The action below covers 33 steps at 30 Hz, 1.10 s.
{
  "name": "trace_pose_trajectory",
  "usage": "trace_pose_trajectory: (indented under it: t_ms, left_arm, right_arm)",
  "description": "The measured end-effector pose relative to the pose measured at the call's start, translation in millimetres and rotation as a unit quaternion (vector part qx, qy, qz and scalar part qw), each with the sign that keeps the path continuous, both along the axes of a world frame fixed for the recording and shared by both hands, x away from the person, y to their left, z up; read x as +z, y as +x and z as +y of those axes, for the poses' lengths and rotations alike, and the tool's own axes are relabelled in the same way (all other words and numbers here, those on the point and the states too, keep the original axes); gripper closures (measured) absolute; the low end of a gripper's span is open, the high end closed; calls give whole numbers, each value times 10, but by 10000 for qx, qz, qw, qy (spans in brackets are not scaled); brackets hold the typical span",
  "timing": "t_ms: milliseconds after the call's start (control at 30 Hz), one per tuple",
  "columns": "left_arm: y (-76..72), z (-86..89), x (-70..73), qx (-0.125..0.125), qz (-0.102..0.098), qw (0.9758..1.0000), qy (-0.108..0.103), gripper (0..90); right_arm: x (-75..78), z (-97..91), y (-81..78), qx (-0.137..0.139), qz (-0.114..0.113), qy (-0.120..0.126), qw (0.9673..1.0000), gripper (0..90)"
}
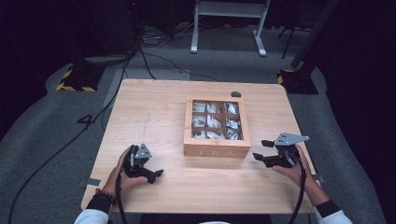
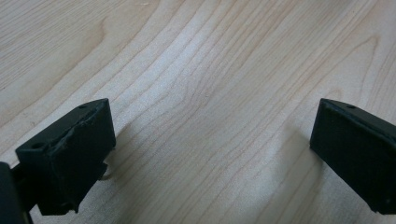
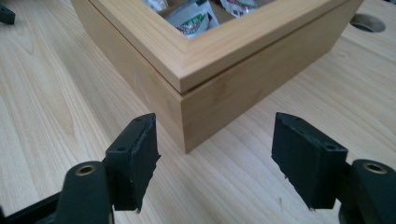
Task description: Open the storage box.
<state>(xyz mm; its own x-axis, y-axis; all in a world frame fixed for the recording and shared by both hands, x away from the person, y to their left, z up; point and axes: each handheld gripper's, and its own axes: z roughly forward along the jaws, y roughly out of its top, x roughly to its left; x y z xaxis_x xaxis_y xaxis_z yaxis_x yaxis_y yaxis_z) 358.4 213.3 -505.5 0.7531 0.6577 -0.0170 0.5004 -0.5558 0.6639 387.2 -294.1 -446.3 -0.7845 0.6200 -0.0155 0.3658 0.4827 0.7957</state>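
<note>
Black claws, grey plates, white sleeves, beaded bracelet.

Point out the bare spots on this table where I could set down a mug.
The widest bare wood is the table's left half, between the tea box and the left edge. A strip along the near edge lies between the left gripper and right gripper. It is crowded right of the box, where the right gripper hovers.

Lab-like recording space: lone wooden table, dark surrounds, floor cables, hazard-striped stand bases.
</note>
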Motion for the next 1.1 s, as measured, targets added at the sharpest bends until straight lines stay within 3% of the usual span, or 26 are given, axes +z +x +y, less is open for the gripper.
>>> trace_pose_trajectory:
  t_ms: [400,600,767,1100]
  left_arm:
    - [-3,3,0,-2,1,10000,-5,6]
    - [-4,4,0,0,1,10000,-5,6]
    - [-8,7,1,7,-9,10000,6,6]
    - [-19,2,0,71,10,10000,-7,6]
  right_arm:
    - [21,200,88,28,-92,-76,9999,341]
    - [-21,258,145,18,-42,-119,9999,361]
    - [-20,274,201,74,51,10,10000,346]
    - [28,370,193,104,-92,-70,9999,341]
